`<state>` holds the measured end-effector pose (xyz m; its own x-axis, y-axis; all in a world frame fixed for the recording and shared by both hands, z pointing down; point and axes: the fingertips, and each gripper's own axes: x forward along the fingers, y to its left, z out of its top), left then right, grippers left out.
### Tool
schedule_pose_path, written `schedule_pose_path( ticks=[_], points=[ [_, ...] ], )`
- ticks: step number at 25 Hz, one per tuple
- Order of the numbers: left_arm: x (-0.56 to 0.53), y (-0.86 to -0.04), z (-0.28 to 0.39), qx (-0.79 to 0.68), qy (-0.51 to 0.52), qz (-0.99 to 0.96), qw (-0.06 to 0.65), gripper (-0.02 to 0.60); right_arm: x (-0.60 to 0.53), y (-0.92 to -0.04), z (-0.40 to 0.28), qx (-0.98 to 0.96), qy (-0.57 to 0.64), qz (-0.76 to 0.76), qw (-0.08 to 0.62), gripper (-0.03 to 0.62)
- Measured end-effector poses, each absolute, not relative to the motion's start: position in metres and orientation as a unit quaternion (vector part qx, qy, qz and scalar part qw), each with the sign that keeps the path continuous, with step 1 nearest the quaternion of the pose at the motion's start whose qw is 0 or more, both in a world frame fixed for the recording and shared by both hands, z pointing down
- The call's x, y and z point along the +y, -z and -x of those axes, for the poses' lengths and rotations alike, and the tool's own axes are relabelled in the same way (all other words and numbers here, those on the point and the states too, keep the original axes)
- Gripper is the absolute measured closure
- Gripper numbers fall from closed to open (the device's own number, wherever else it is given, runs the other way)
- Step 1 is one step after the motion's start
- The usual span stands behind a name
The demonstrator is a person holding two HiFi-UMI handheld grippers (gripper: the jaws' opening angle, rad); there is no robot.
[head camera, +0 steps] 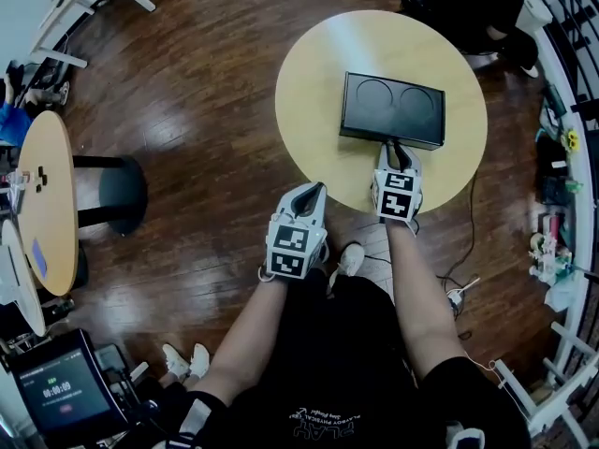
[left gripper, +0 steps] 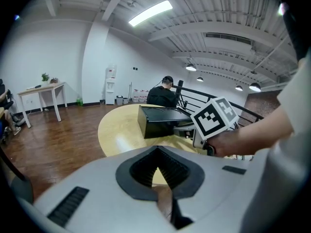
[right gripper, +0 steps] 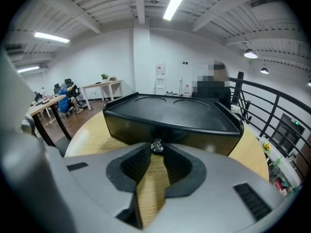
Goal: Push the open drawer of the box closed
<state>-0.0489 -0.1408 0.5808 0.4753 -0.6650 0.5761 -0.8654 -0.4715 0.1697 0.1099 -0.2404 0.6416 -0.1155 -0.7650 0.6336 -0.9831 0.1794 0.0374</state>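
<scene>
On a round wooden surface (head camera: 314, 82), the black box's (head camera: 391, 108) knob (right gripper: 156, 146) is being pinched by the right tongs (head camera: 394, 148); the left tongs (head camera: 316, 191) are being held pressed together.

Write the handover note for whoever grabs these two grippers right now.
Left gripper: shut, empty, held off the near edge of the round table, idle.
Right gripper: tips closed on the small drawer knob at the front of the black box.
Box: on the table, front facing the person.
Done: the drawer front looks flush with the box, so it seems closed.
Left: let go of the knob, back away, and check that no gap shows.
</scene>
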Motion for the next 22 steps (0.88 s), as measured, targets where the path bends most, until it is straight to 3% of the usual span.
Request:
schedule_pose_path(
  ticks=[14, 22],
  points=[
    [-0.119, -0.546, 0.038, -0.482, -0.215, -0.822, 0.212, 0.584, -0.184, -0.558, -0.134, -0.739, -0.152, -0.623, 0.209, 0.517],
    [-0.085, -0.508, 0.015, -0.485, -0.202, -0.833, 0.177, 0.584, -0.104, -0.512, -0.162, -0.745, -0.150, -0.625, 0.176, 0.588]
  ],
)
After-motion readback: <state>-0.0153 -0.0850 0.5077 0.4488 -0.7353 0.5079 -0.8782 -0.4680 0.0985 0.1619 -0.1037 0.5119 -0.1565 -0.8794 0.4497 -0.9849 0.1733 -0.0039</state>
